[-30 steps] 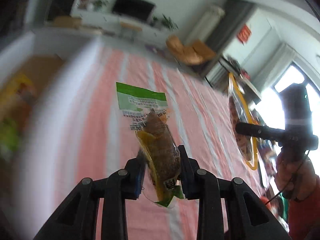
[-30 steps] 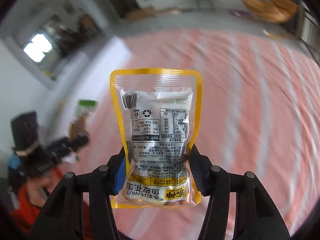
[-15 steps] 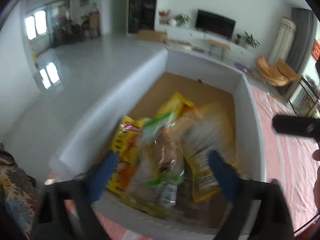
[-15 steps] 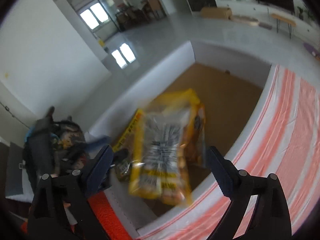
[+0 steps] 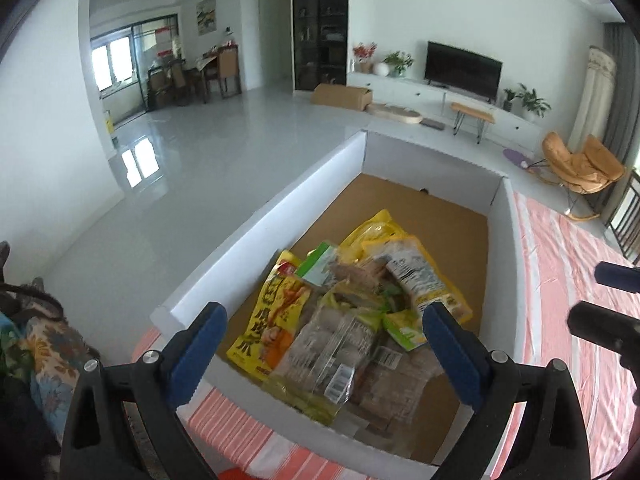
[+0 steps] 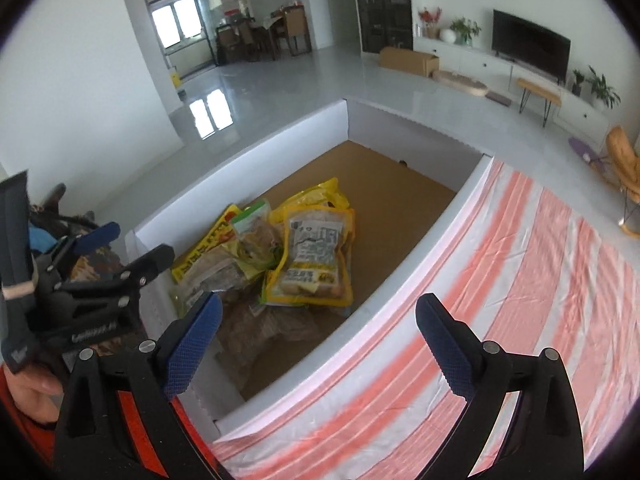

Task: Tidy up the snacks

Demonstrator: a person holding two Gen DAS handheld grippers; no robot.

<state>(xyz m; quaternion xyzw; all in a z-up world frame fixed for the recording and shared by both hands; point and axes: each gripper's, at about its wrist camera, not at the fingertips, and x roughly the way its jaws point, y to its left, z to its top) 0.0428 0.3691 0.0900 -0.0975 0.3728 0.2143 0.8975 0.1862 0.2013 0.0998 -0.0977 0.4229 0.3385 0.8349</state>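
— Since the snack bags [image 5: 344, 320] all lie heaped in the near end of the white box [image 5: 256, 224], how would they handle?

— Light, soft and slick, I'd judge; the crinkly film slides. Pinch a flat sealed edge, not the bulging middle.

— And the grippers?

— The left gripper [image 5: 320, 344] hangs over the heap, jaws spread wide and empty. The right gripper [image 6: 316, 340] hovers above the box's wall beside the striped cloth [image 6: 520, 280], also wide, holding nothing.

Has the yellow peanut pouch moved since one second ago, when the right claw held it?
Yes. The yellow peanut pouch has left the right claw, now open, and lies on other packets inside the white box.
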